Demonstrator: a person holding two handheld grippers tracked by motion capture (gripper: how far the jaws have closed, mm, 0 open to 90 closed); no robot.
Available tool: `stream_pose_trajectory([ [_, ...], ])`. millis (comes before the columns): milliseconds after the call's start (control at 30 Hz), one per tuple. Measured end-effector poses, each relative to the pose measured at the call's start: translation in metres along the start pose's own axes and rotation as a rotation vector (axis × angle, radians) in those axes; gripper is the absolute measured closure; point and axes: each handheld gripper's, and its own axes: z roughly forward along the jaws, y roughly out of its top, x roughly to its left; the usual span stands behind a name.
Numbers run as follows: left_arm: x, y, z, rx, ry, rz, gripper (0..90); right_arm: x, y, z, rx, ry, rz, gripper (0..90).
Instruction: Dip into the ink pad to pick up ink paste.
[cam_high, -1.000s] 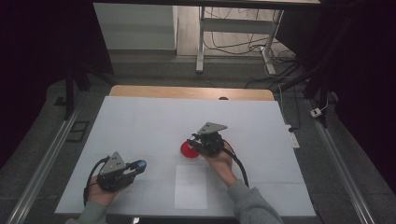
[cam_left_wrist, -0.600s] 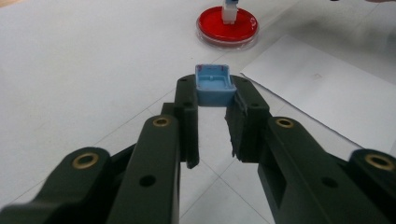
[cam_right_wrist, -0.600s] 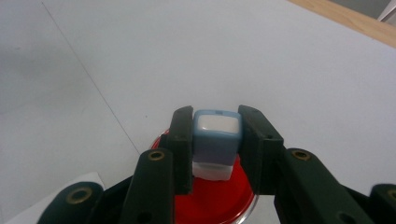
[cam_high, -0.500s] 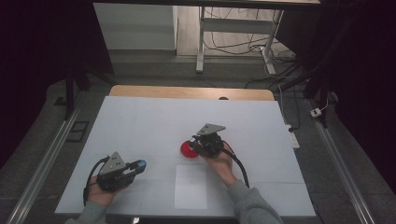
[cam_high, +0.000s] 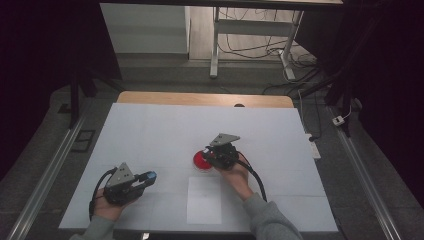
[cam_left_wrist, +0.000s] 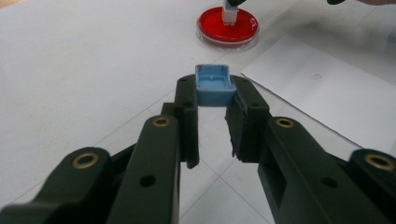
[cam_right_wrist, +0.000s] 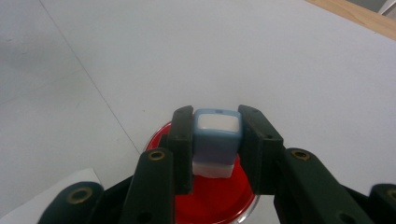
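Your left tongs (cam_high: 148, 176) sit near the counter's front-left corner, jaws pointing toward the right edge and clamped on a small blue cap (cam_left_wrist: 214, 84). Your right tongs (cam_high: 206, 156) rest mid-counter, toward the front edge, jaws pointing left and closed on a blue-and-white block (cam_right_wrist: 216, 140). Both forearms enter over the front edge.
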Motion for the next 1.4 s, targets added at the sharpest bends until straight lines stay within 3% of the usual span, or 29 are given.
stream_pose_trajectory([
  [633, 0.0, 0.0, 0.0, 0.0, 0.001, -0.004, 74.4, -0.002, 0.002, -0.004, -0.006, 0.002, 0.025, 67.2],
  [1100, 0.0, 0.0, 0.0, -0.001, 0.002, -0.002, 74.4, -0.006, 0.005, -0.014, -0.066, 0.015, 0.055, 67.1],
  [1400, 0.002, -0.001, -0.001, -0.001, 0.005, -0.006, 74.4, -0.007, 0.006, -0.017, -0.074, 0.011, 0.058, 67.1],
])
